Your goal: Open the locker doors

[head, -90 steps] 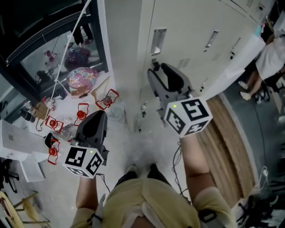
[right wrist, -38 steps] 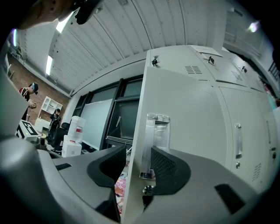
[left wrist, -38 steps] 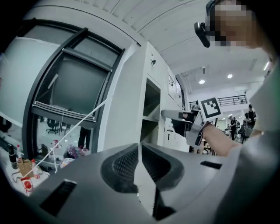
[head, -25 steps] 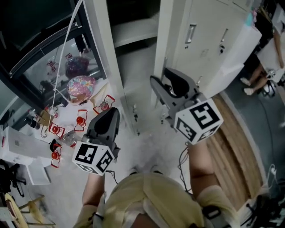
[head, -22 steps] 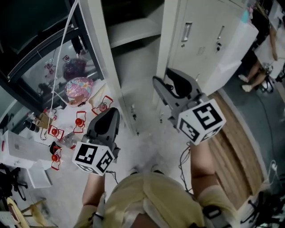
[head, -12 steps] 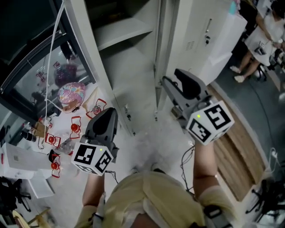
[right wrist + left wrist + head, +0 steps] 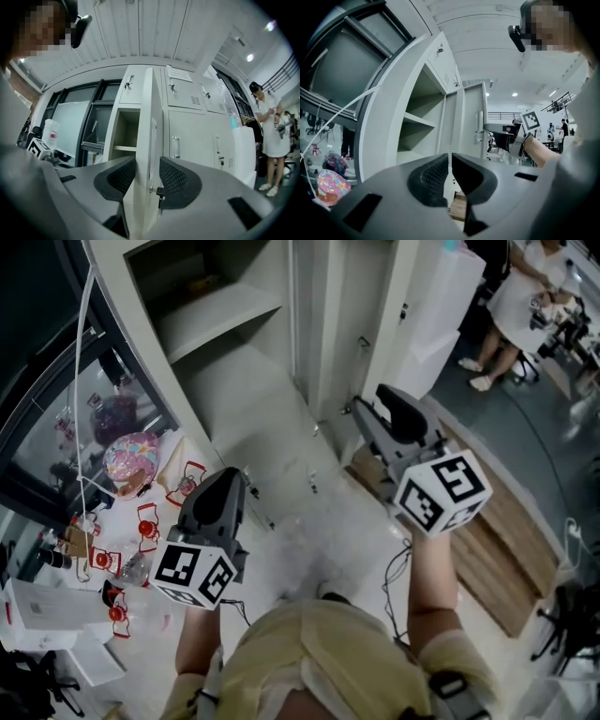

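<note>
The locker (image 7: 178,381) stands at 12 o'clock in the head view, its compartment open and a bare shelf (image 7: 220,310) showing inside. The locker door (image 7: 307,334) is swung out toward the person and is seen nearly edge-on just right of the opening. The right gripper (image 7: 368,399) reaches in from 3 o'clock to the door's free edge. In the right gripper view the door (image 7: 145,117) runs upright between the two pads, and the right gripper (image 7: 143,165) is closed onto it, one ribbed pad against each face. A small dark key or latch (image 7: 159,191) sticks out of the door just by the right-hand pad. The left gripper (image 7: 228,482) hangs at 7 o'clock, well apart from the door and pointing toward the locker's foot. In its own view its fingers (image 7: 429,176) are drawn almost together with only a thin slit between them and nothing in it. That view also shows the door (image 7: 471,122) at 1 o'clock with the right gripper (image 7: 497,133) at its edge. On the floor, red-framed objects (image 7: 145,521) lie at 9 o'clock, and wooden boards (image 7: 487,531) lie at 4 o'clock.
</note>
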Motion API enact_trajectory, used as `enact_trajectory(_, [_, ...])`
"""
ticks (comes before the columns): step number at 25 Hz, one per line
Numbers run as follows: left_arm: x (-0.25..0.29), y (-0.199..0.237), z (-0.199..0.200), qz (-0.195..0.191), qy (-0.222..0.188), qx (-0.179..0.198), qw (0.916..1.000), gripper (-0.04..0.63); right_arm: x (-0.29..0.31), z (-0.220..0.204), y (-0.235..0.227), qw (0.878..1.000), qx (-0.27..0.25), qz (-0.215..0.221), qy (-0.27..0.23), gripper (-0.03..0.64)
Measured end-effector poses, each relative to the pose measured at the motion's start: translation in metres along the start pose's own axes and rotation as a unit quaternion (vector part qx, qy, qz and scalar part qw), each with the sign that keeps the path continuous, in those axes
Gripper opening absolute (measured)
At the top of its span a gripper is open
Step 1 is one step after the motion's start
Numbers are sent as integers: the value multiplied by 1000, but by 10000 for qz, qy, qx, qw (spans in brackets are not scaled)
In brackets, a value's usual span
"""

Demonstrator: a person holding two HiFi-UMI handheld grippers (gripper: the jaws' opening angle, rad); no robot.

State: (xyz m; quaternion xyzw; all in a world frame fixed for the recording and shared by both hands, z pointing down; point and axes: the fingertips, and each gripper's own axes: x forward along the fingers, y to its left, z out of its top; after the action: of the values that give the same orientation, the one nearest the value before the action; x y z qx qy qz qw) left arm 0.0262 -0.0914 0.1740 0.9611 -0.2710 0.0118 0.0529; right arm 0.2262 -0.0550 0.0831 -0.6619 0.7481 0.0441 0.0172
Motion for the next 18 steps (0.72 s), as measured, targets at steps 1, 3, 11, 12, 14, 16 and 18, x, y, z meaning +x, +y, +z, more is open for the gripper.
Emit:
enact_trajectory(1, [4,-3,-1,-56,13,15,10000,5,-2,-2,-5,10000,14,-70,21,155])
enact_trajectory(3, [12,-7,-4,-158,24,50,9999,5,-4,-6,-16,9998,36,-192,56,155])
enact_trajectory(11, [25,-10,-4,-281,64,-36,9996,5,-8,-16,-46,9979,230,-593,138,150])
enact_trajectory(12, [26,-10,-5,-275,72,-56,9996,5,-9,-17,-49,9975,250,-644,150,150])
enact_trajectory(14, [28,-9,-6,-271,85,-72,9996,5,-9,-20,-57,9966,281,-758,178,150])
enact_trajectory(16, [30,-8,-7,-264,98,-84,9996,5,-10,-23,-65,9954,283,-888,220,150])
enact_trajectory(18, [30,-8,-8,-229,117,-137,9996,5,-13,-27,-72,9940,289,-1020,262,150])
